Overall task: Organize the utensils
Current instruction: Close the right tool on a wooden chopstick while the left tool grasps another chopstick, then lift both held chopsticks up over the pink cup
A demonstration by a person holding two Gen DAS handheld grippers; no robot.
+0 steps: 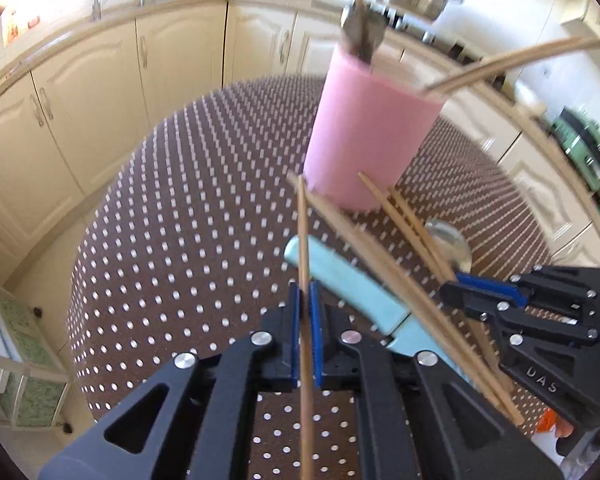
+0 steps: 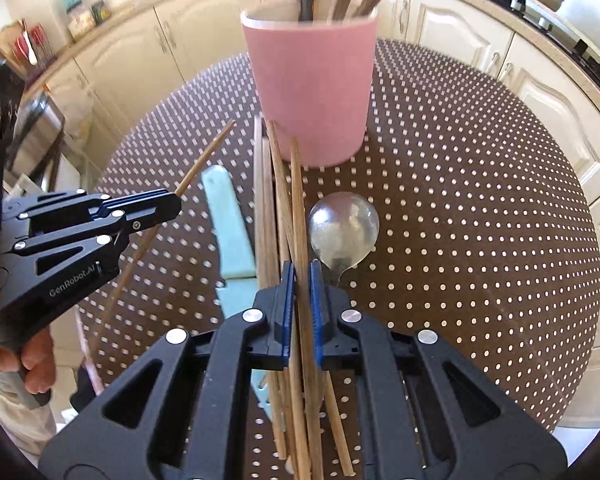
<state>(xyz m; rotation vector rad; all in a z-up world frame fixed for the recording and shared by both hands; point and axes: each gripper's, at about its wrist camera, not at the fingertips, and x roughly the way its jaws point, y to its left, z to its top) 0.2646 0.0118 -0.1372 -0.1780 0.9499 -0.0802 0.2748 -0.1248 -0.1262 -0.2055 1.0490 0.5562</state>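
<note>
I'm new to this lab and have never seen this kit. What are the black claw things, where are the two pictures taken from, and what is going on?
There is no robot here: a person holds a two-finger gripper in each hand, and each picture comes from a fisheye camera on one gripper, looking along its fingers. In the left one, the left gripper is shut on a single chopstick. In the right one, the right gripper is shut on another chopstick from the pile. On the dotted brown table stand a pink cup already holding utensils, loose chopsticks, a light blue knife and a metal spoon.
</note>
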